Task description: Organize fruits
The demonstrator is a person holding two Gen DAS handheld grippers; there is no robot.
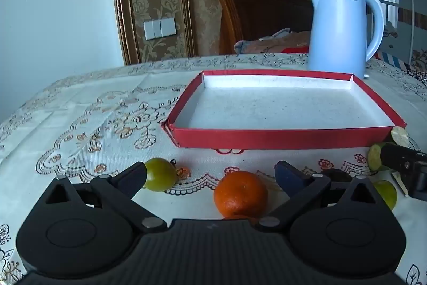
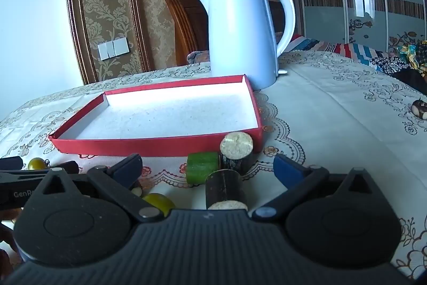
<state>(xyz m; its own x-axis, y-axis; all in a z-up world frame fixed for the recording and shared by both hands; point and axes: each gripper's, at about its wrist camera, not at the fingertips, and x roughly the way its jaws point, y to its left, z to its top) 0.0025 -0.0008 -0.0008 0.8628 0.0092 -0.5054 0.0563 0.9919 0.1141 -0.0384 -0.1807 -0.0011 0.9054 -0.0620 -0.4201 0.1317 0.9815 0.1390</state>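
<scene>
In the left wrist view, an orange tangerine (image 1: 240, 194) lies on the tablecloth between the open fingers of my left gripper (image 1: 212, 172). A green round fruit (image 1: 160, 174) touches its left fingertip. An empty red tray (image 1: 269, 138) lies beyond. In the right wrist view, my right gripper (image 2: 208, 164) is open around a dark cane piece (image 2: 225, 190). A second cane piece (image 2: 237, 152) stands upright and a green cucumber chunk (image 2: 202, 167) lies beside it, in front of the red tray (image 2: 149, 144). A green fruit (image 2: 158, 202) lies by the left finger.
A white kettle (image 1: 344, 28) stands behind the tray, also in the right wrist view (image 2: 245, 31). The right gripper's finger (image 1: 405, 164) shows at the left view's right edge, by a cucumber chunk (image 1: 375, 158) and a green fruit (image 1: 387, 192). A small object (image 2: 419, 110) lies far right.
</scene>
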